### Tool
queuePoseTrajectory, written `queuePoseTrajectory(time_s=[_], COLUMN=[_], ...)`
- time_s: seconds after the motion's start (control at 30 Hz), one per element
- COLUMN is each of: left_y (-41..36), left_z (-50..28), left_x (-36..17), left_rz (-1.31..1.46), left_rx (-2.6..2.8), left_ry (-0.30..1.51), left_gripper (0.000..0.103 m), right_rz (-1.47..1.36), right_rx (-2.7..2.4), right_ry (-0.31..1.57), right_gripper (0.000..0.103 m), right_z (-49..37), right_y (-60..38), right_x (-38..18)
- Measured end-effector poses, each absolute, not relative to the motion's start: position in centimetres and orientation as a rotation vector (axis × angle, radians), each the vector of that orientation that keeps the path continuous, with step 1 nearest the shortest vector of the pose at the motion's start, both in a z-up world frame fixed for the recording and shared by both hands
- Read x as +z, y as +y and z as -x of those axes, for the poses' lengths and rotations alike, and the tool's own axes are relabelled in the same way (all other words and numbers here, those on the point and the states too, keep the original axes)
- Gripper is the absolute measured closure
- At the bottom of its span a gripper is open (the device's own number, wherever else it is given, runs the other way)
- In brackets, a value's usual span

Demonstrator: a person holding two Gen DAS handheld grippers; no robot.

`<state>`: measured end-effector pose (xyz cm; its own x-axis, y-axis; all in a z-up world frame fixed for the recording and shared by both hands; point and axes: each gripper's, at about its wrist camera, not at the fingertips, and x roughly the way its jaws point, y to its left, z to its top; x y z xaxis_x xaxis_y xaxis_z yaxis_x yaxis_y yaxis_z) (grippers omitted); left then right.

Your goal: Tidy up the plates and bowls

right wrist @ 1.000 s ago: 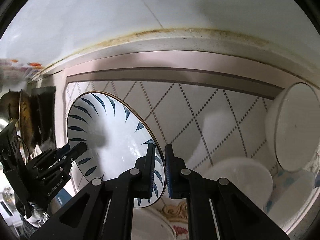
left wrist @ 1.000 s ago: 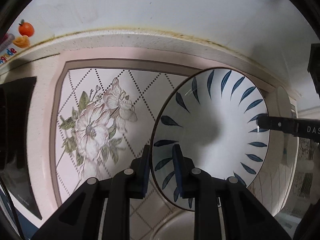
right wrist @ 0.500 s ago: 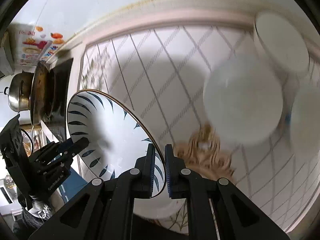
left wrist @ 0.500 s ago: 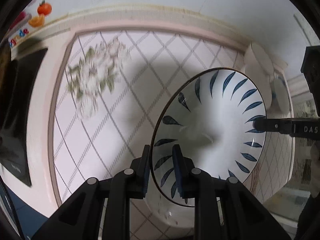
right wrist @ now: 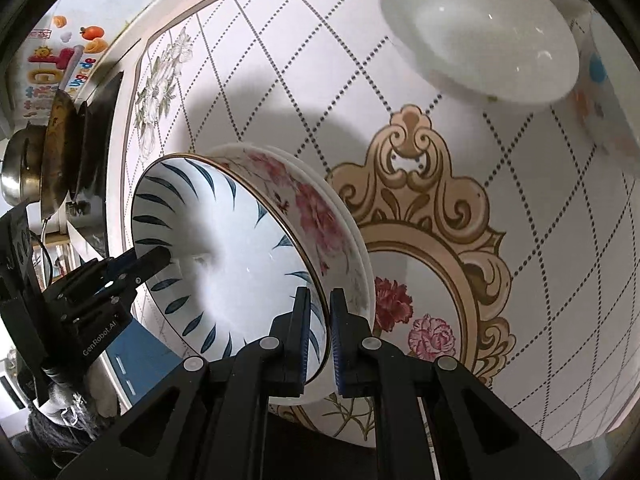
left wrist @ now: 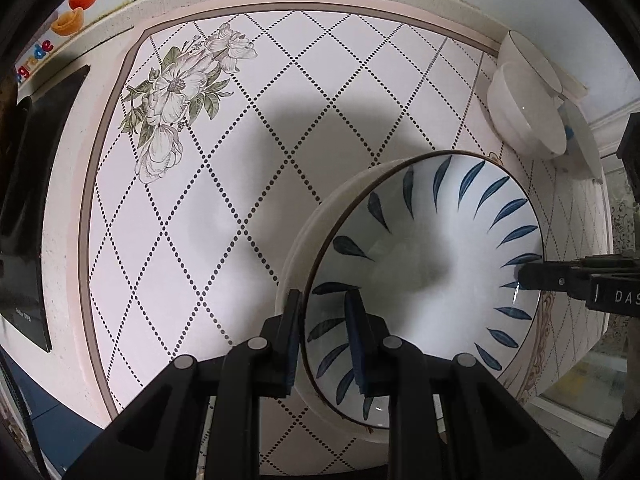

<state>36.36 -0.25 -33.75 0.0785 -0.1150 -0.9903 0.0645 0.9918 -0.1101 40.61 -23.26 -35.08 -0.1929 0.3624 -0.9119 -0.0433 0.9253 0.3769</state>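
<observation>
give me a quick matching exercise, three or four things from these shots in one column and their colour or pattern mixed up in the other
Things:
1. held plate
2. plate underneath
3. bowl at the far right of the counter
4. counter mat

Looks:
A. plain white
B. pink flowers on the rim
C. blue leaf strokes around the edge
D. dotted diamond grid with a pale flower print

Pairs: 1-C, 2-B, 3-A, 4-D
</observation>
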Motion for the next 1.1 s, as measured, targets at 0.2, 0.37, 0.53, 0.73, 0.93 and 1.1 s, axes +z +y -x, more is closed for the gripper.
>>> queuePoseTrajectory(time_s=[0.2, 0.37, 0.53, 0.73, 0.93, 1.1], left_y=[-0.8, -1.1, -1.4, -1.9, -2.1, -2.2], left_z=[-36.5, -36.4, -36.1, -35.4, -34.9, -34.3], left_x=[-33.9, -34.3, -34.6, -34.7, -34.7, -34.5], left_rz=[0.033, 0.018, 0.018, -0.009, -0.006, 0.002], left_rx=[-0.120, -0.095, -0.070, -0.038, -0.014, 0.007], left_ry=[1.483, 1.478, 1.480, 1.463, 1.442, 1.426], left_gripper=[0.084, 0.084, 0.084, 0.084, 0.084, 0.084], right_rz=[-0.247, -0.241, -0.230, -0.180, -0.101, -0.135], right_rx=[0.364, 0.371, 0.377, 0.389, 0.395, 0.398], right_ry=[1.728, 1.728, 1.724, 1.695, 1.654, 1.643], right_gripper=[0.092, 0.092, 0.092, 0.092, 0.092, 0.091], right_z=[-40.3, -40.3, -40.7, -40.7, -40.1, -40.1], right_y=[-22.9, -23.8, -23.6, -23.1, -22.3, -22.7], right_x=[-35.7, -35.4, -35.5, -35.3, -35.2, -35.3])
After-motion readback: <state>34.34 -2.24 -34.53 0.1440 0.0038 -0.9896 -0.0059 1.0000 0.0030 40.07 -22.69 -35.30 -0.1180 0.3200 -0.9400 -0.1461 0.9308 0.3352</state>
